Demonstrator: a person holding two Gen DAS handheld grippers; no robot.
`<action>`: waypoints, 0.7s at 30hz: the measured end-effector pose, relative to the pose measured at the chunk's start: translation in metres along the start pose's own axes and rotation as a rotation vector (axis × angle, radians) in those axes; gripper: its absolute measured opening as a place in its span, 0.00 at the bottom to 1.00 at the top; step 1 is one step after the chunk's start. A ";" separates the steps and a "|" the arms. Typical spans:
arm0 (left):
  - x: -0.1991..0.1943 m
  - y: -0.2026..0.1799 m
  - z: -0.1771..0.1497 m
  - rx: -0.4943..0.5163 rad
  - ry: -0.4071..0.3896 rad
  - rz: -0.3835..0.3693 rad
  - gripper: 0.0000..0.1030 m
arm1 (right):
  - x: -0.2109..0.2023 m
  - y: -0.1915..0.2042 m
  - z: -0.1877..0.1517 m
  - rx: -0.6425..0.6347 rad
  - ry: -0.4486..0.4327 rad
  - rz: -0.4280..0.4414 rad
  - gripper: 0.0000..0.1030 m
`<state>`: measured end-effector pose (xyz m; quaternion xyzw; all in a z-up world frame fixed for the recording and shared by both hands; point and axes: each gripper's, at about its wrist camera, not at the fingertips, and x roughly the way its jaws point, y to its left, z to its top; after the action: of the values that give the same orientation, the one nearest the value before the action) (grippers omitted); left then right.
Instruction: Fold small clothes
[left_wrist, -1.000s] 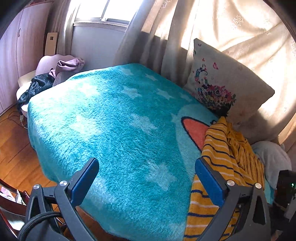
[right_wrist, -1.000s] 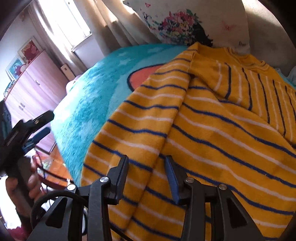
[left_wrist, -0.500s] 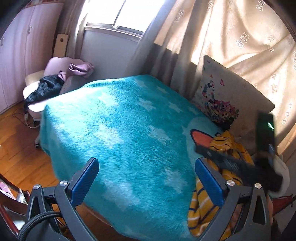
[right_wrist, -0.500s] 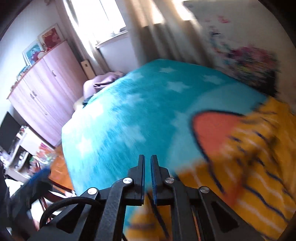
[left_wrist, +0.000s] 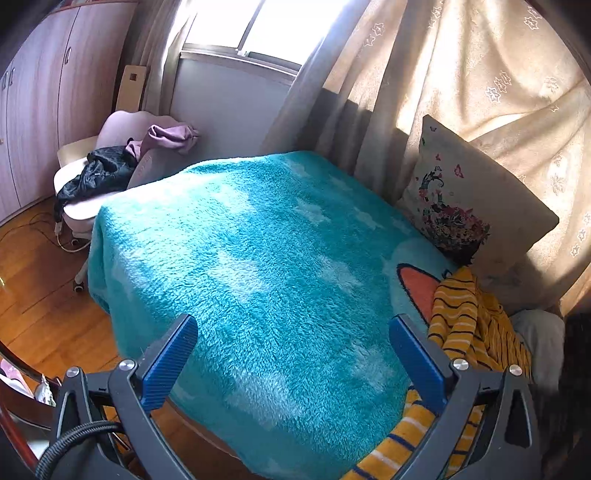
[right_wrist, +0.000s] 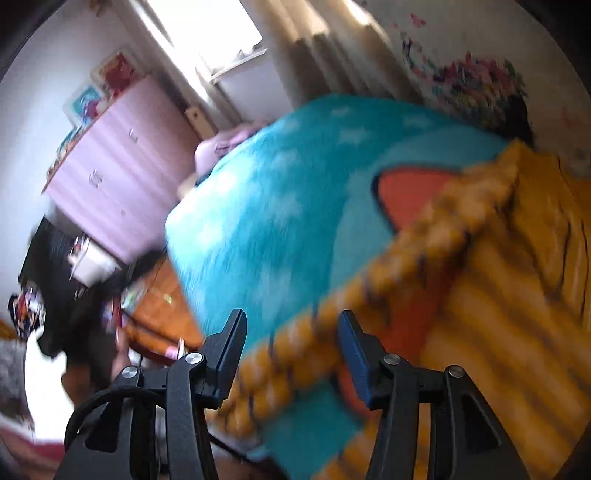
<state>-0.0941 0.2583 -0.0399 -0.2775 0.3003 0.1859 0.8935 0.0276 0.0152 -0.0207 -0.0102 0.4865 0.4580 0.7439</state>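
- In the left wrist view, a wooden wardrobe (left_wrist: 33, 96) filled the upper left of the frame, and below it a chair (left_wrist: 85, 206) carried a black garment (left_wrist: 99, 173) and a purple one (left_wrist: 166, 134).
- The left gripper (left_wrist: 293, 354) sat at the bottom of that frame with its blue-padded fingers (left_wrist: 168, 362) spread wide and nothing between them, above the near edge of the bed.
- A fluffy teal blanket (left_wrist: 251, 258) with pale star shapes covered the bed across the centre of the frame.
- At the lower right, the yellow striped shirt (left_wrist: 461, 317) lay bunched on the blanket, partly over an orange patch (left_wrist: 415, 286), with one part trailing down behind the right-hand finger.
- A flower-printed pillow (left_wrist: 472, 206) leaned against the cream curtain (left_wrist: 480, 74) at the right.
- In the right wrist view, much blurred, a pinkish dresser (right_wrist: 122, 173) stood at the left.
- The right gripper (right_wrist: 291, 350) at the bottom centre had its jaws moderately apart; a rolled edge of the yellow striped shirt (right_wrist: 498, 295) ran diagonally past the gap, and whether either pad touched it could not be told.
- The bulk of the shirt filled the right side of that frame.
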 end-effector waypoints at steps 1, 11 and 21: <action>0.002 0.000 0.000 -0.005 0.006 0.002 1.00 | -0.001 0.004 -0.010 -0.015 0.011 -0.001 0.54; -0.016 0.009 0.005 -0.029 -0.034 0.044 1.00 | 0.032 0.094 -0.079 -0.384 0.029 -0.051 0.54; -0.029 0.008 0.006 -0.021 -0.057 0.057 1.00 | 0.093 0.136 -0.132 -0.866 -0.040 -0.497 0.36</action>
<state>-0.1171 0.2632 -0.0201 -0.2730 0.2804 0.2223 0.8930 -0.1506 0.0962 -0.0998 -0.4251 0.2201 0.4272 0.7670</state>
